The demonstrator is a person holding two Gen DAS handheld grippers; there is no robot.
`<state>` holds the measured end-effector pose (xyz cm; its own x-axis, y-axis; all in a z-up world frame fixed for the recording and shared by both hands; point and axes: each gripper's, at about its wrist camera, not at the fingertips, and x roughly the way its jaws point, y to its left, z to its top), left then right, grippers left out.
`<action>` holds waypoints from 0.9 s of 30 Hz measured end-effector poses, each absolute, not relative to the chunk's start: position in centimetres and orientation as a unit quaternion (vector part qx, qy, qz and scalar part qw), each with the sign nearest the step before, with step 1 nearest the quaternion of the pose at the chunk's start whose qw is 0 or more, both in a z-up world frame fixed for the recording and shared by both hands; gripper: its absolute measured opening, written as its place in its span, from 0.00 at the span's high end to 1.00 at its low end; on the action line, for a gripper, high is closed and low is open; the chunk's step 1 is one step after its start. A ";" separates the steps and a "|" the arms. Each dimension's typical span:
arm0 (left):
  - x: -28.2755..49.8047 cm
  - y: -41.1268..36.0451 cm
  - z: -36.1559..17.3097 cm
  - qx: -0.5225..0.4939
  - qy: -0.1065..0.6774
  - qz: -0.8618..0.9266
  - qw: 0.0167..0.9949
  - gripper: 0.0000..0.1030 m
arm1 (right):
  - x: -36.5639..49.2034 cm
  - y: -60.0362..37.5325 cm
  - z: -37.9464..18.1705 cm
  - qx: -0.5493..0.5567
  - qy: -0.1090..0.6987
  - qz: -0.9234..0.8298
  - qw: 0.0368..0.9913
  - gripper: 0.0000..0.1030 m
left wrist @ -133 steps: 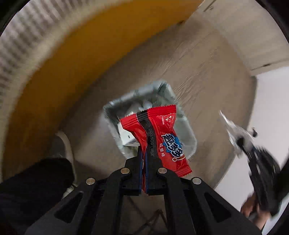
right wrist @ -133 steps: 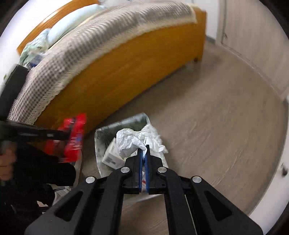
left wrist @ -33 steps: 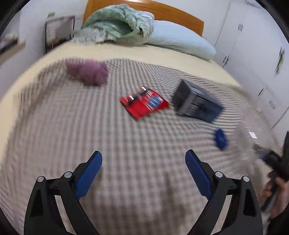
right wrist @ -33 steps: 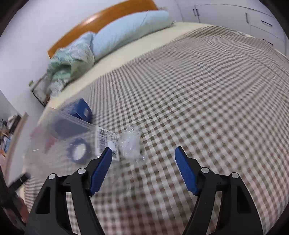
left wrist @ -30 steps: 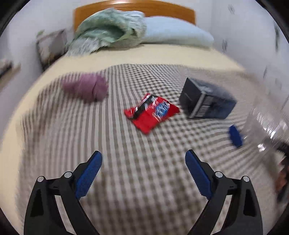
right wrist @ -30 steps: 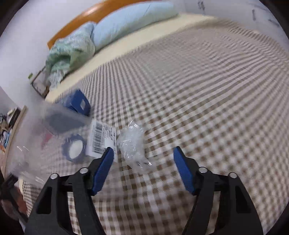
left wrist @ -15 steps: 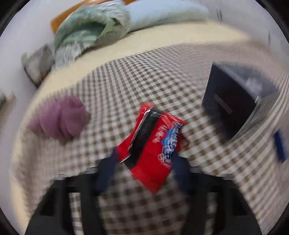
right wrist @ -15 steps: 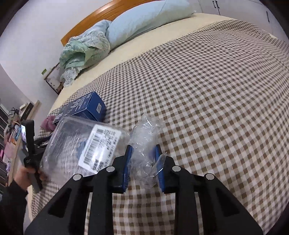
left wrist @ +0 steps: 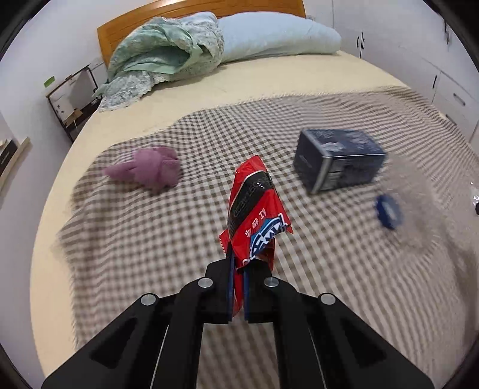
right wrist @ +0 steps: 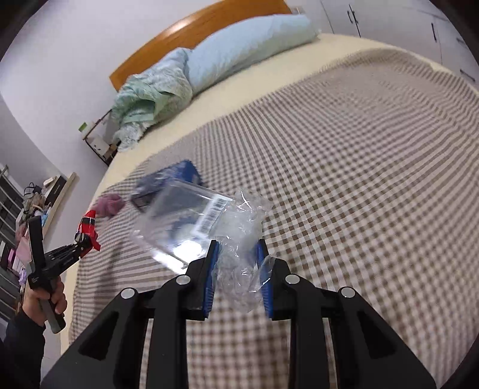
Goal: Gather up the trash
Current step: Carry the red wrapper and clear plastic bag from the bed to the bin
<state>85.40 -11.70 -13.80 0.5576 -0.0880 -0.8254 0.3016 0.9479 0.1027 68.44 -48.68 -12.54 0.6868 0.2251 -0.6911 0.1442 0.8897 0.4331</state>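
Your left gripper (left wrist: 236, 284) is clamped on the bottom edge of the red wrapper (left wrist: 254, 215), which stands up out of the pads above the checked blanket (left wrist: 149, 254). Your right gripper (right wrist: 238, 275) has its pads pressed into crumpled clear plastic (right wrist: 242, 239); the pads are held apart by the bunched film between them. A clear bag (right wrist: 185, 221) with a barcode label hangs off the left side of that plastic, blurred, with something blue showing through it.

In the right wrist view, your left hand (right wrist: 45, 299) grips the left gripper's handle at the bed's near left edge, the red wrapper sticking up from its tip.

Further out on the blanket, a purple cloth (left wrist: 146, 170) lies left of the wrapper. A dark blue box (left wrist: 338, 158) sits to the right, and a small blue ring (left wrist: 387, 211) shows nearer on the right, blurred.

Beyond the blanket is bare cream sheet (left wrist: 269, 80), then a rumpled green quilt (left wrist: 161, 54) beside a pale blue pillow (left wrist: 278, 36), both against the wooden headboard (left wrist: 203, 9). A dark-framed stand (left wrist: 74, 95) is left of the bed.
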 end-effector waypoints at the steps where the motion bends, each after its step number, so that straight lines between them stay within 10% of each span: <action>1: 84.3 -11.2 -12.6 0.113 0.455 -0.113 0.876 0.99 | 67.8 -48.6 -11.8 0.232 0.392 0.023 0.890 0.75; 27: 44.6 -11.2 10.1 0.106 0.342 -0.193 0.913 0.99 | 33.9 -47.2 7.8 0.124 0.315 0.027 0.941 0.75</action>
